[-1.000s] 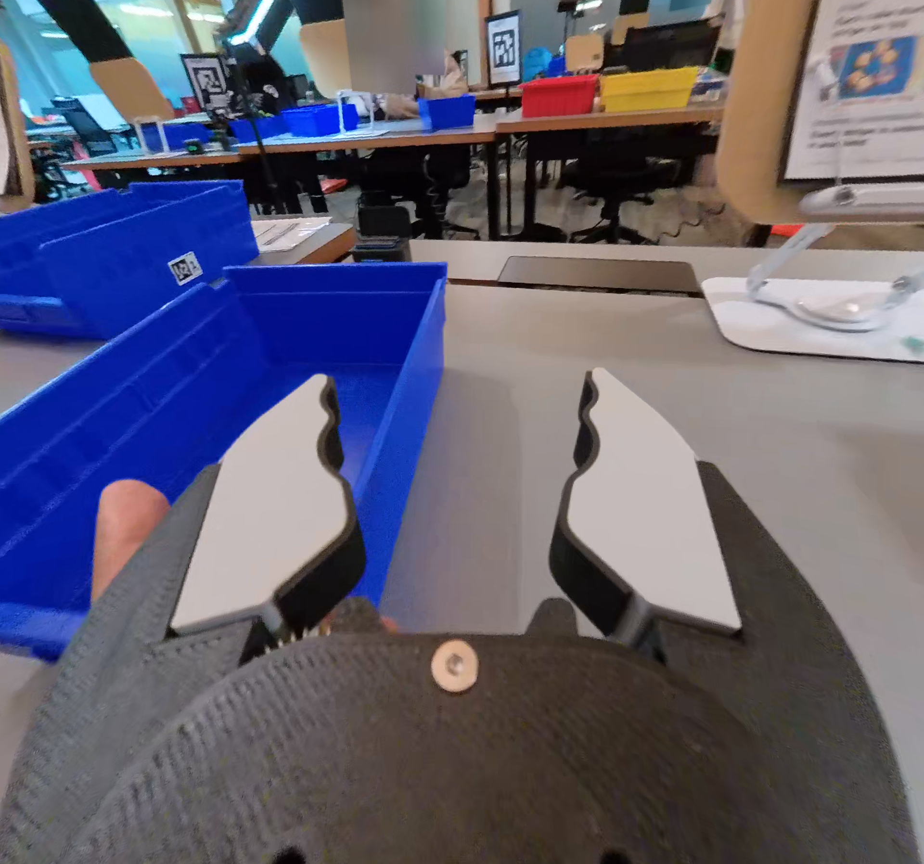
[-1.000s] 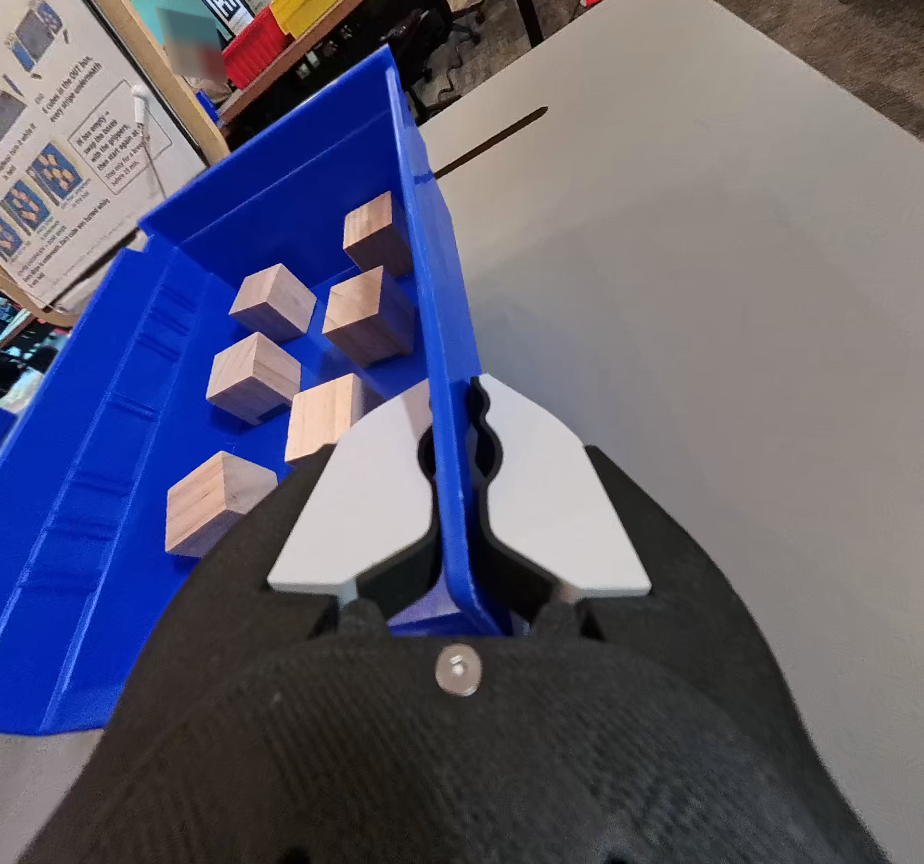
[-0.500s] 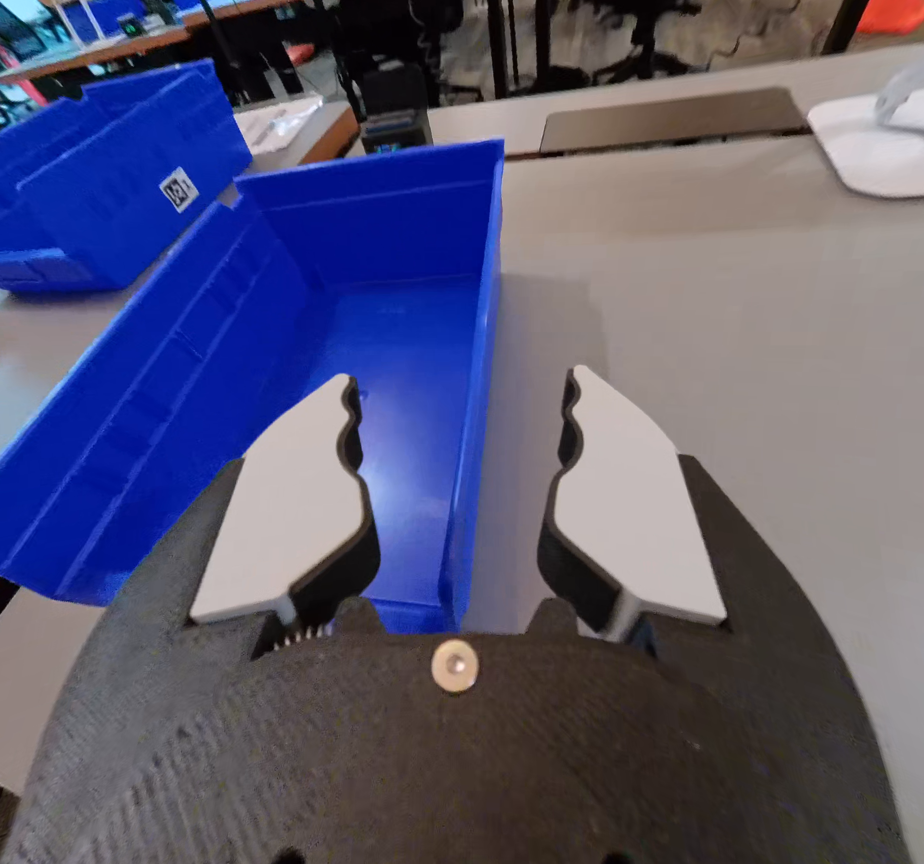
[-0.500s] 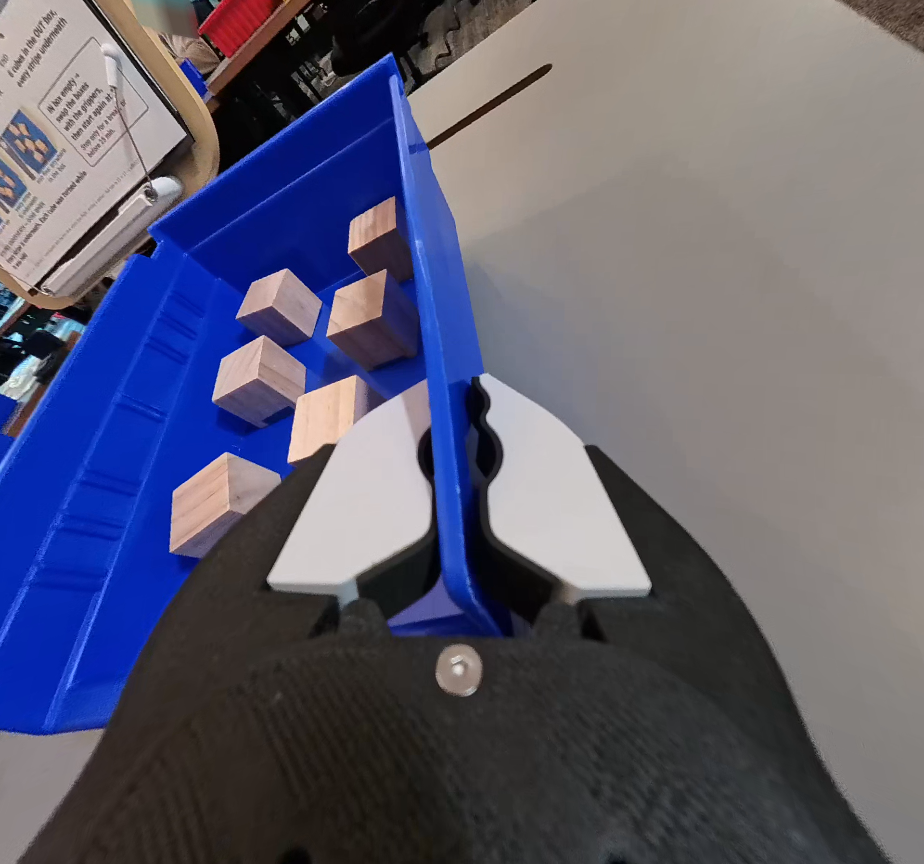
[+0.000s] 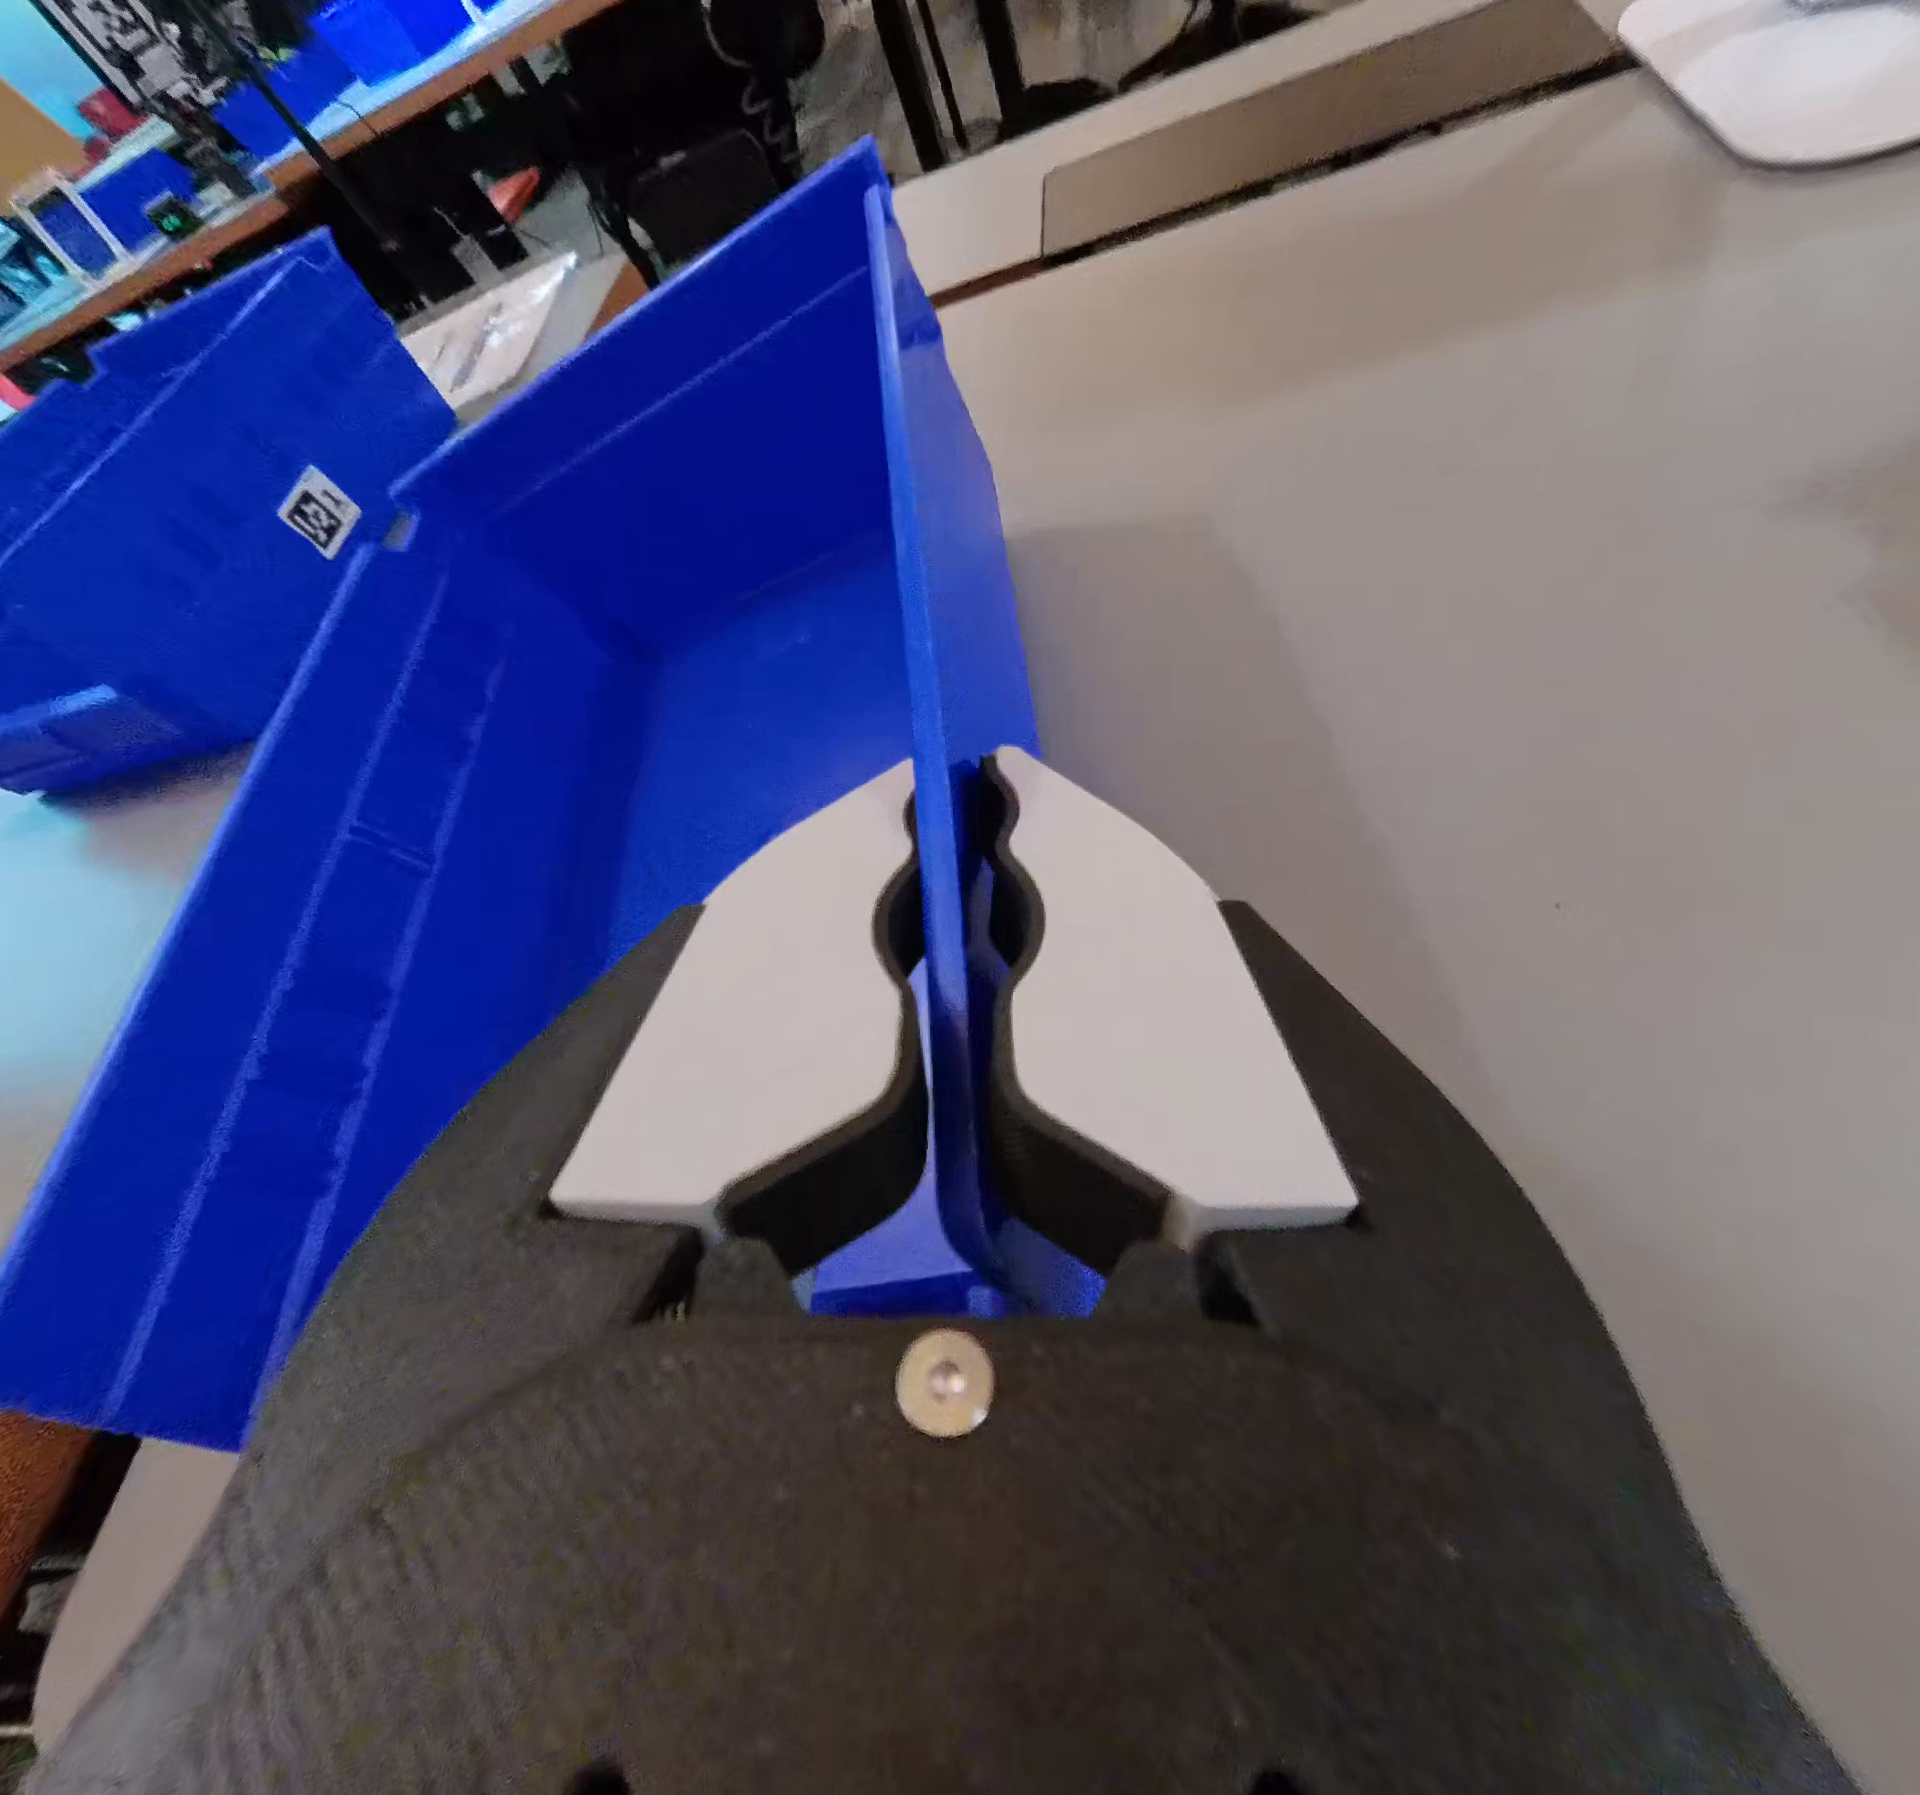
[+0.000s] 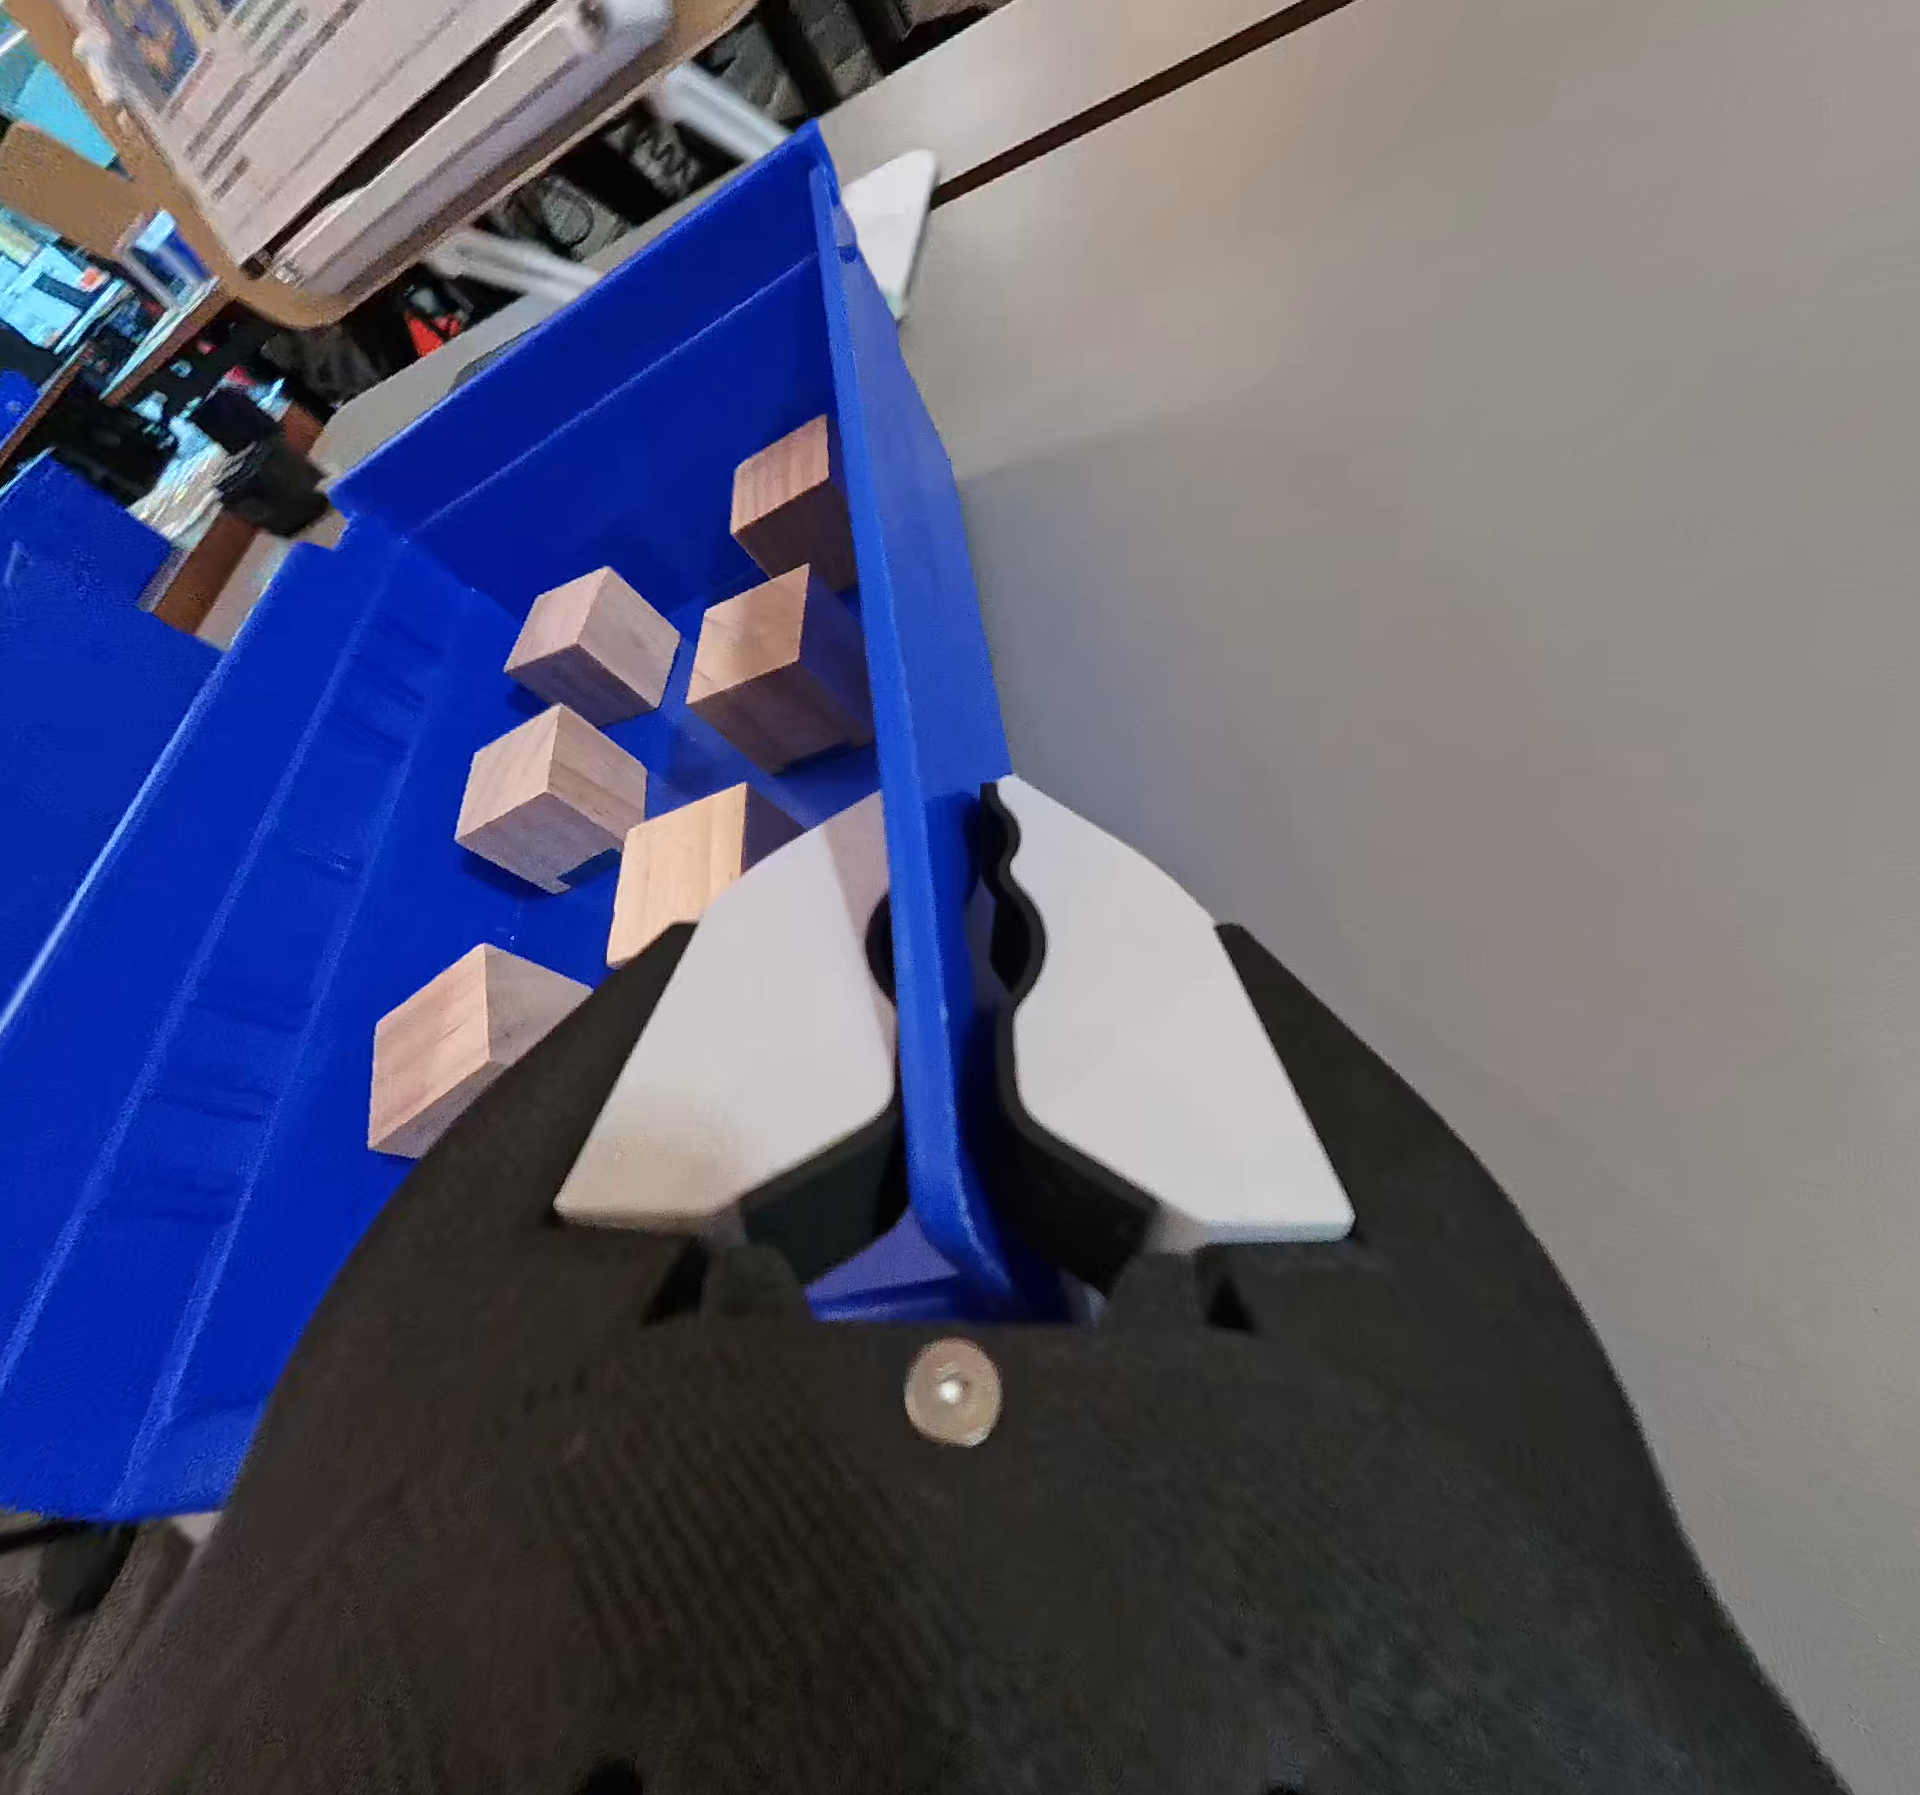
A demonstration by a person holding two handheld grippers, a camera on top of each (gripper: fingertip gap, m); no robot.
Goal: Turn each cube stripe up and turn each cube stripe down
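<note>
My right gripper (image 6: pixel 940 810) is shut on the right wall of a blue bin (image 6: pixel 883 540) and holds it tilted. Several plain wooden cubes (image 6: pixel 592 644) lie on the bin's floor, one (image 6: pixel 795 498) against the gripped wall; no stripe shows on any visible face. My left gripper (image 5: pixel 951 789) is shut on the right wall of an empty blue bin (image 5: pixel 904 457), one finger inside and one outside. No cubes show in the left wrist view.
More blue bins (image 5: pixel 177 498) stand to the left of the empty one. A white stand base (image 5: pixel 1787 52) sits at the far right of the grey table (image 5: pixel 1507 654). A poster board on a stand (image 6: pixel 343 52) stands behind the cube bin.
My left gripper moved onto the empty bin's right wall and closed on it. My right gripper kept its grip and swung the cube bin to a new angle; the cubes barely shifted.
</note>
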